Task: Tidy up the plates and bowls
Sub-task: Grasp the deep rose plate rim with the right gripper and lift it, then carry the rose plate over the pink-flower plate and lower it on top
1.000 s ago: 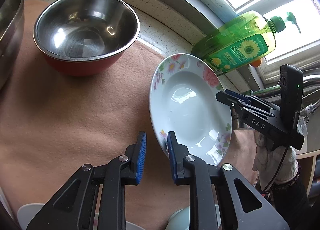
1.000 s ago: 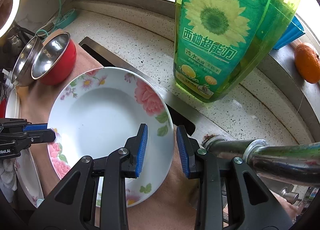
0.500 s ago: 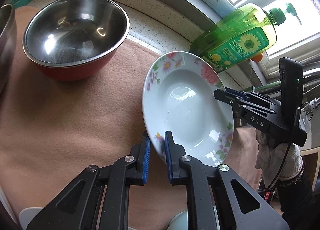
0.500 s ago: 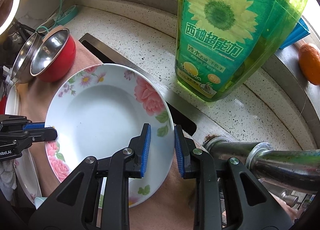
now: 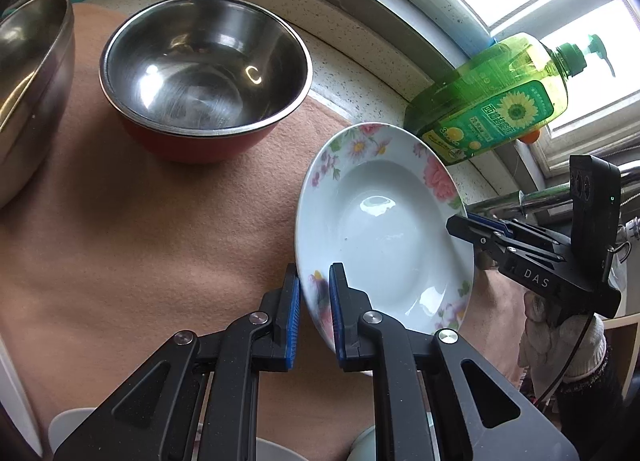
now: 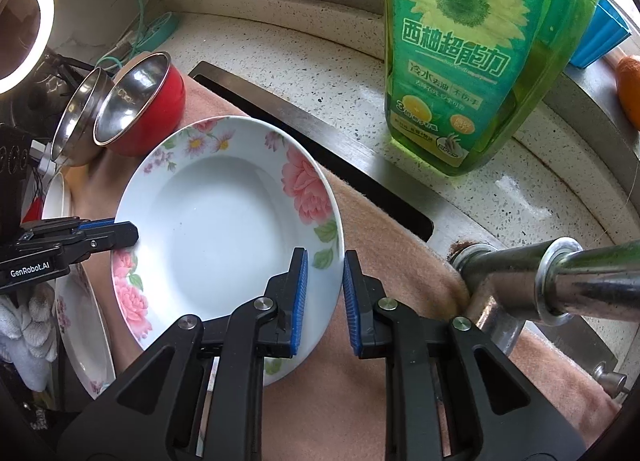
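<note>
The white deep plate with pink flowers on its rim (image 6: 224, 229) sits in the middle of the right wrist picture, tilted up over the soft peach cloth (image 5: 132, 245) on the counter. The left gripper (image 5: 314, 301) is squeezed onto the plate's rim, one blue pad on each side. The right gripper (image 6: 324, 293) has the other side of the rim between its blue pads; its jaws have just been closing, and the outer pad touches the edge while the inner pad looks just off it.

In the upper left of the left wrist picture stands a red bowl with a shiny steel inside (image 5: 204, 73), with a plain steel bowl (image 5: 32, 77) beside it. A green soap bottle with a sunflower label (image 6: 472, 53) stands at the upper right, near a shiny metal tap (image 6: 560, 281).
</note>
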A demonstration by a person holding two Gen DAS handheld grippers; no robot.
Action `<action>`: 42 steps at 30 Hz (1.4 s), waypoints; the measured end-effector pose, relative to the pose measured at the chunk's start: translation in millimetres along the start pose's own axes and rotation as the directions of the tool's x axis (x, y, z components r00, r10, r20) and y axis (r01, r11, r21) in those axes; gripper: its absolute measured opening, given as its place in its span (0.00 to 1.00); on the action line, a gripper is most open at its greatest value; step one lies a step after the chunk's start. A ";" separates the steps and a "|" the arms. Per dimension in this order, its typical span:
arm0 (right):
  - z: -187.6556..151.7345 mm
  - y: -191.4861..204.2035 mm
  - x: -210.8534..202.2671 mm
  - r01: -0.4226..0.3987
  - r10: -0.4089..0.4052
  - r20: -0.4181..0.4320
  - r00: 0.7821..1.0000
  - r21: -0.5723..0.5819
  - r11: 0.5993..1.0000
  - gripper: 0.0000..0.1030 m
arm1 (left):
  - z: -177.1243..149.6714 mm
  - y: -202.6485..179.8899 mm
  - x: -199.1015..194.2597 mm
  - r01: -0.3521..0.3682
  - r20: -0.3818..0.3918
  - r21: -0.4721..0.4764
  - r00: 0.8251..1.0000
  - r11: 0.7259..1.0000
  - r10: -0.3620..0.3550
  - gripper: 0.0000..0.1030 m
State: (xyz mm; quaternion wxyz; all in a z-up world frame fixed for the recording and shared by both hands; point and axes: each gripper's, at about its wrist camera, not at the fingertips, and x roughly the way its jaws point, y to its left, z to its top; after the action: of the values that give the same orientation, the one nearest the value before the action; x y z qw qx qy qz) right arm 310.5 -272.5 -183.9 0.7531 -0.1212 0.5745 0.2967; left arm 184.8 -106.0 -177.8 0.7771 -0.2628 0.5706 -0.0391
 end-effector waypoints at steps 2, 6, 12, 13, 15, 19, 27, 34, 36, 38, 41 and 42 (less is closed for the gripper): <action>-1.8 2.0 0.5 -0.013 0.013 -0.007 1.000 -0.003 1.000 0.17 | 0.7 1.5 -1.5 -0.016 0.006 0.006 1.000 1.000 0.016 0.12; -2.3 0.7 0.8 -0.035 0.036 -0.012 0.999 0.023 0.999 0.16 | 2.6 2.1 -4.5 -0.029 0.013 0.011 0.999 1.000 0.029 0.12; -9.2 -2.0 -3.6 -0.053 0.053 -0.005 0.999 0.066 0.996 0.15 | 3.8 -3.2 -10.0 -0.045 0.022 0.034 0.999 0.998 0.044 0.12; -10.8 0.2 -4.8 -0.048 0.048 0.000 0.999 0.061 0.997 0.15 | 4.2 -3.9 -10.5 -0.052 0.025 0.041 0.998 0.998 0.051 0.12; -13.2 5.1 -7.2 -0.038 0.037 0.006 0.999 0.050 0.998 0.15 | 4.2 -2.0 -10.3 -0.054 0.025 0.032 0.998 0.998 0.054 0.12; -15.8 9.5 -11.7 -0.049 0.048 0.021 0.999 0.069 0.996 0.15 | 3.9 4.4 -13.7 -0.055 0.030 0.014 0.998 0.998 0.055 0.12; -17.5 16.2 -22.0 -0.050 0.046 0.041 0.998 0.096 0.994 0.15 | 0.7 4.4 -24.5 -0.051 0.043 0.006 0.998 0.999 0.051 0.12; -19.0 23.8 -35.9 -0.062 0.055 0.066 0.996 0.101 0.993 0.15 | -2.4 7.2 -35.5 -0.049 0.056 0.005 0.997 0.999 0.049 0.12; -20.0 26.8 -41.0 -0.061 0.054 0.074 0.996 0.098 0.993 0.15 | -3.5 7.0 -41.4 -0.047 0.063 0.008 0.997 0.999 0.047 0.12; -20.3 30.1 -45.2 -0.060 0.052 0.081 0.995 0.100 0.993 0.15 | -4.0 7.1 -47.1 -0.046 0.072 0.015 0.996 0.999 0.045 0.12; -22.2 37.1 -53.3 -0.055 0.044 0.095 0.995 0.107 0.993 0.15 | -4.0 8.4 -55.3 -0.038 0.080 0.024 0.996 0.999 0.036 0.12; -23.2 39.7 -56.5 -0.053 0.042 0.100 0.994 0.110 0.993 0.15 | -4.1 8.6 -58.1 -0.036 0.082 0.030 0.996 0.999 0.033 0.12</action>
State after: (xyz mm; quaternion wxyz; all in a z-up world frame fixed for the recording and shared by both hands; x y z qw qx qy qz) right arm 259.6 -270.5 -131.9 0.7787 -0.0503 0.5555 0.2872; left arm 158.9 -79.2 -132.2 0.8043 -0.2422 0.5421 -0.0239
